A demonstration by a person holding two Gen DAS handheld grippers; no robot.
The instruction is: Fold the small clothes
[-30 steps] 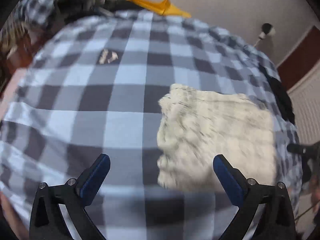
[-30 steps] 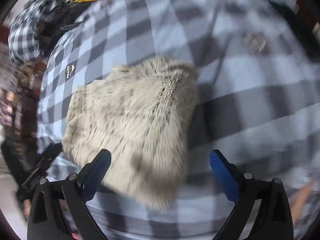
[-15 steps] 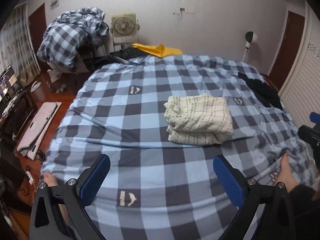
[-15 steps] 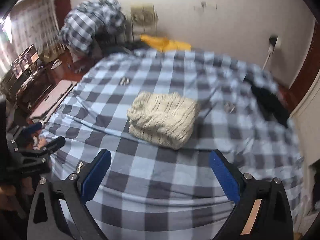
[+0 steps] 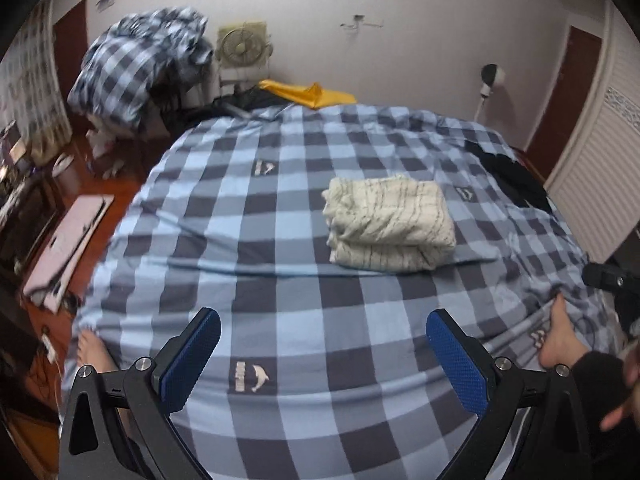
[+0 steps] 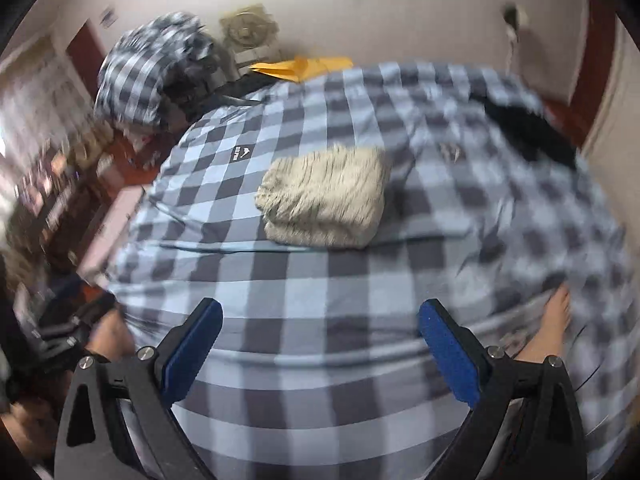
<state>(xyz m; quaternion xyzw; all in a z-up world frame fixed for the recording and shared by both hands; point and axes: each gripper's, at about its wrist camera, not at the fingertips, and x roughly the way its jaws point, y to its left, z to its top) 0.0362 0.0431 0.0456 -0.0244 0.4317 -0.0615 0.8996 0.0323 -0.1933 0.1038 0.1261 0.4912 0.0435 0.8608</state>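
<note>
A cream garment with thin dark stripes (image 5: pixel 390 224) lies folded into a thick rectangle near the middle of the blue checked bed (image 5: pixel 224 208). The right wrist view shows the same folded garment (image 6: pixel 326 198), blurred. My left gripper (image 5: pixel 323 360) hangs open well above the bed's near edge, far short of the garment, with nothing between its blue pads. The right gripper (image 6: pixel 320 354) is open and empty too, held high over the checked bed (image 6: pixel 460 220).
A dark garment (image 5: pixel 510 176) lies at the bed's far right. A yellow cloth (image 5: pixel 310 94) and a heaped checked duvet (image 5: pixel 132 76) sit beyond the far edge beside a fan (image 5: pixel 240 46). A person's bare feet (image 5: pixel 558 336) rest on the bed's near right.
Both grippers have pulled up and back from just above the folded garment, so the whole bed and room have come into view. The garment stays folded in place.
</note>
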